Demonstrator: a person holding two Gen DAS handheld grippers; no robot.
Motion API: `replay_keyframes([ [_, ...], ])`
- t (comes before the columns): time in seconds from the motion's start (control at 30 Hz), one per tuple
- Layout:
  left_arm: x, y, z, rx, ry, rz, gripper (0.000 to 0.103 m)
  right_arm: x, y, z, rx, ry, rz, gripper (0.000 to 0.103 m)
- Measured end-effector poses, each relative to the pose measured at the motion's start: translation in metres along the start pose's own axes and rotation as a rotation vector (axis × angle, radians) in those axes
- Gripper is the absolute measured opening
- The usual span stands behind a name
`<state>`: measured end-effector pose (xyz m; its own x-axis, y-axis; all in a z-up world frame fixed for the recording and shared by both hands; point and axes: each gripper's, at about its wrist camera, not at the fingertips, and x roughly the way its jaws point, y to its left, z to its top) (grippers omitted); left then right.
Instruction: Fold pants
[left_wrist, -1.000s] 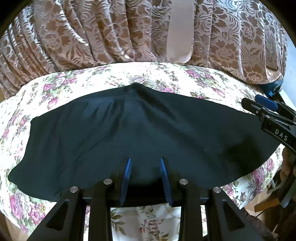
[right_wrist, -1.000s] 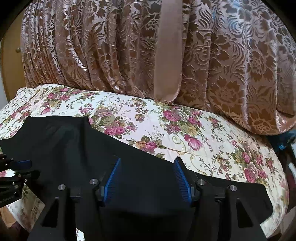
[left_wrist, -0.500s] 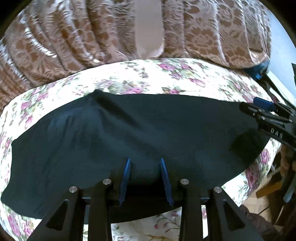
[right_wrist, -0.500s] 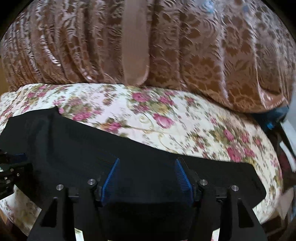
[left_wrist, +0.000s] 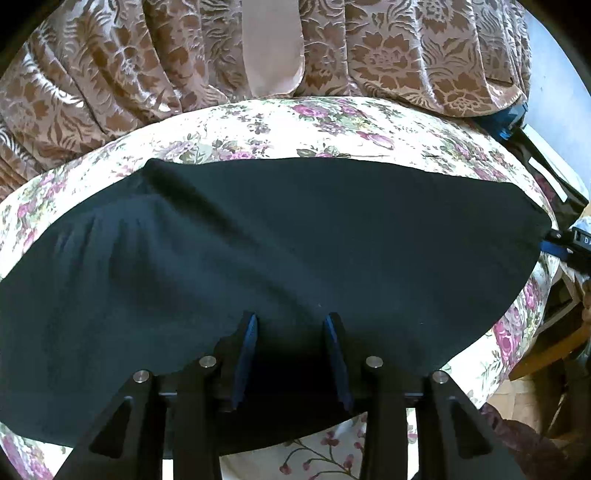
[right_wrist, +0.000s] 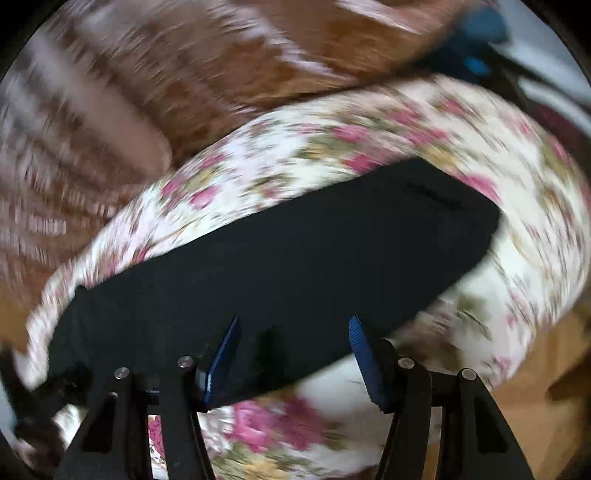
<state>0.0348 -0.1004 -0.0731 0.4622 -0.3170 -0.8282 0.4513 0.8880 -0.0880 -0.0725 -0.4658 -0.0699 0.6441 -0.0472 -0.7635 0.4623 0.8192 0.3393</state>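
Observation:
The black pants (left_wrist: 277, 251) lie spread flat across the floral bed cover (left_wrist: 332, 125). My left gripper (left_wrist: 290, 325) is open over their near edge, with black cloth between and below its blue pads. The right gripper's tip (left_wrist: 561, 243) shows at the pants' right end in the left wrist view. In the blurred right wrist view the pants (right_wrist: 295, 266) run as a long dark band, and my right gripper (right_wrist: 293, 328) is open above their near edge, holding nothing.
Brown patterned curtains (left_wrist: 147, 66) hang behind the bed. A blue object (left_wrist: 506, 122) and dark items sit at the bed's far right corner. Wooden furniture and floor (left_wrist: 546, 350) lie past the right side.
The right gripper has swung fast toward the pants' right end, so its view is blurred and tilted. The left gripper has shifted a little, and the pants look flatter.

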Motion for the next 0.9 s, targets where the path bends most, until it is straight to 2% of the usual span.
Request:
replay_keyframes([
  [0.17, 0.003, 0.002, -0.003, -0.008, -0.004, -0.012, 0.039, -0.009, -0.076, -0.001, 0.297, -0.053, 0.107, 0.053],
  [0.27, 0.005, 0.005, -0.003, -0.022, -0.001, -0.024, 0.040, -0.005, -0.104, -0.002, 0.416, -0.079, 0.158, 0.042],
  [0.33, 0.006, 0.005, -0.002, -0.026, 0.000, -0.026, 0.040, -0.001, -0.115, -0.003, 0.469, -0.094, 0.191, 0.039],
  [0.5, 0.007, 0.005, -0.002, -0.025, 0.001, -0.023, 0.043, 0.012, -0.129, 0.005, 0.550, -0.117, 0.242, 0.038],
  [0.57, 0.007, 0.006, -0.002, -0.027, 0.002, -0.026, 0.044, 0.017, -0.134, 0.007, 0.585, -0.128, 0.250, 0.032],
  [0.7, 0.009, 0.008, -0.002, -0.041, 0.008, -0.038, 0.047, 0.026, -0.147, 0.008, 0.645, -0.147, 0.296, 0.029],
  [0.77, 0.011, 0.010, -0.001, -0.051, 0.013, -0.048, 0.048, 0.031, -0.149, 0.010, 0.650, -0.153, 0.314, 0.028],
  [0.9, 0.012, 0.010, 0.000, -0.056, 0.018, -0.063, 0.054, 0.034, -0.147, 0.015, 0.615, -0.141, 0.289, 0.025],
])
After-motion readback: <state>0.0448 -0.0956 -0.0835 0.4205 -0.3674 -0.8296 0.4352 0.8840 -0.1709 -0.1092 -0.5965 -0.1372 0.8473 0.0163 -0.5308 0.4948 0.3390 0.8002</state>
